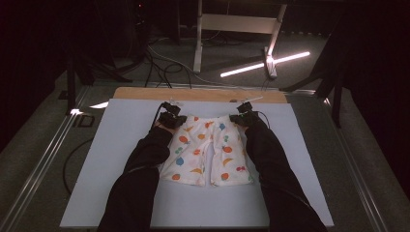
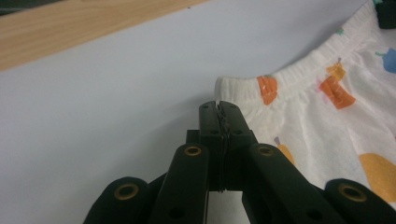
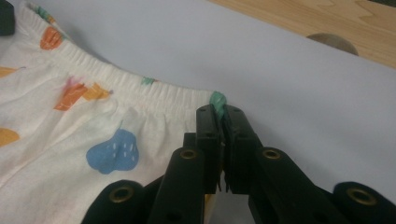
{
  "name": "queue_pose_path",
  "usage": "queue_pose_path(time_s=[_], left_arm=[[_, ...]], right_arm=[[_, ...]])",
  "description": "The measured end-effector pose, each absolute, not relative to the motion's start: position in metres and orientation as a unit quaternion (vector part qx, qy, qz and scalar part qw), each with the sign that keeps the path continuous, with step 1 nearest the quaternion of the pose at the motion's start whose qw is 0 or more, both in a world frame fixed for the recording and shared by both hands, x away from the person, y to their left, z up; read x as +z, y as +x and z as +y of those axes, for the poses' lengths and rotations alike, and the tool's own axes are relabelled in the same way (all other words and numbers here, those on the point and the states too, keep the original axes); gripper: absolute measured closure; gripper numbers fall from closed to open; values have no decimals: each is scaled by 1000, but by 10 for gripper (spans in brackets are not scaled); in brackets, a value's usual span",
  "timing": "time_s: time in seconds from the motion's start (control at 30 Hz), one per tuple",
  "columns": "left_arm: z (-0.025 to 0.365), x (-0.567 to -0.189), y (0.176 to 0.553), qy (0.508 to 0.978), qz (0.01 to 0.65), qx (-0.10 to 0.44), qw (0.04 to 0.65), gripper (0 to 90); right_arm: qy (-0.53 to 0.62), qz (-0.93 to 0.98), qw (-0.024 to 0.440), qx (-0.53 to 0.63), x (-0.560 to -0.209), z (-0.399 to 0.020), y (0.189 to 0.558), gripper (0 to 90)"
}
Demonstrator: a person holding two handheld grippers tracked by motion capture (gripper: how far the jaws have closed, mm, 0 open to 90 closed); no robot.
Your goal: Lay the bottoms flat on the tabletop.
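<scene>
**A:** High view: a pair of cream shorts [image 1: 205, 151] printed with fruit lies flat on the pale sheet [image 1: 121, 159] covering the table, waistband at the far end, leg openings toward the person. The left gripper [image 1: 170, 117] and right gripper [image 1: 243, 117] sit at the two waistband corners, dark sleeves running back from them. Which step is this?

**B:** By the look of it, the spreading or dragging of the garment, each corner held. The next move would call for both hands travelling together, evenly, so the waistband stays taut and neither corner slips out.

**A:** Left gripper view?

**B:** The jaws of the left gripper [image 2: 220, 106] are pressed together right at the ribbed corner of the shorts [image 2: 327, 116]. Whether cloth is caught between them cannot be told; the corner shows just beyond and beside the tips. The table's wooden edge [image 2: 70, 28] runs across the top.

**A:** Right gripper view?

**B:** The right gripper [image 3: 219, 111] has its jaws drawn nearly together on the other waistband corner of the shorts [image 3: 93, 140], a green printed patch bunched at the tips.

**A:** What does each view add?

**B:** The overhead gives the whole garment and both hands; the close views give the elastic ribbing and how the tips meet the fabric.
</scene>
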State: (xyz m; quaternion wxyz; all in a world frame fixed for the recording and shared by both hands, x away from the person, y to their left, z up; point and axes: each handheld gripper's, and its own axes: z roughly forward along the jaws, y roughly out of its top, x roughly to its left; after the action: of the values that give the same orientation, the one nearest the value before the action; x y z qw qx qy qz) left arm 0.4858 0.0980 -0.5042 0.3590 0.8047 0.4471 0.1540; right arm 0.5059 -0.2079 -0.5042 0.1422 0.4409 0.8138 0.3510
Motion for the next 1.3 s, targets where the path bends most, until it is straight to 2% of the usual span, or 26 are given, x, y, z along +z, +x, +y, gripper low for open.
queue_pose_path(time_s=[0.23,0.3,0.37,0.47,0.5,0.57,0.63,0.7,0.8,0.9,0.97,1.2,1.3], left_arm=[[95,-513,490,802,452,166,354,895],[95,-514,490,800,452,172,355,880],[96,-511,489,794,452,177,365,771],[97,-504,489,789,463,170,366,492],[97,-502,489,789,465,163,366,403],[98,-495,485,783,467,158,378,309],[99,-490,481,788,456,145,388,170],[100,-484,475,795,442,142,391,107],[101,-475,462,798,426,128,406,39],[106,-469,449,803,411,114,416,15],[112,-464,438,803,404,113,424,15],[139,-462,399,809,381,92,438,14],[148,-466,383,818,372,99,428,14]], right_arm=[[450,815,136,338,-510,-207,515,853],[453,814,132,338,-511,-206,515,806],[449,816,129,340,-509,-205,514,676],[453,809,127,352,-503,-207,512,568],[451,809,126,356,-501,-208,510,564],[444,811,129,359,-495,-209,507,553],[434,813,125,366,-488,-208,500,558],[426,819,124,365,-484,-207,494,571],[404,831,120,363,-480,-201,480,657],[384,844,109,358,-482,-197,460,837],[371,858,102,341,-486,-195,450,898],[359,876,99,307,-502,-194,432,900],[361,878,99,297,-510,-198,430,900]])
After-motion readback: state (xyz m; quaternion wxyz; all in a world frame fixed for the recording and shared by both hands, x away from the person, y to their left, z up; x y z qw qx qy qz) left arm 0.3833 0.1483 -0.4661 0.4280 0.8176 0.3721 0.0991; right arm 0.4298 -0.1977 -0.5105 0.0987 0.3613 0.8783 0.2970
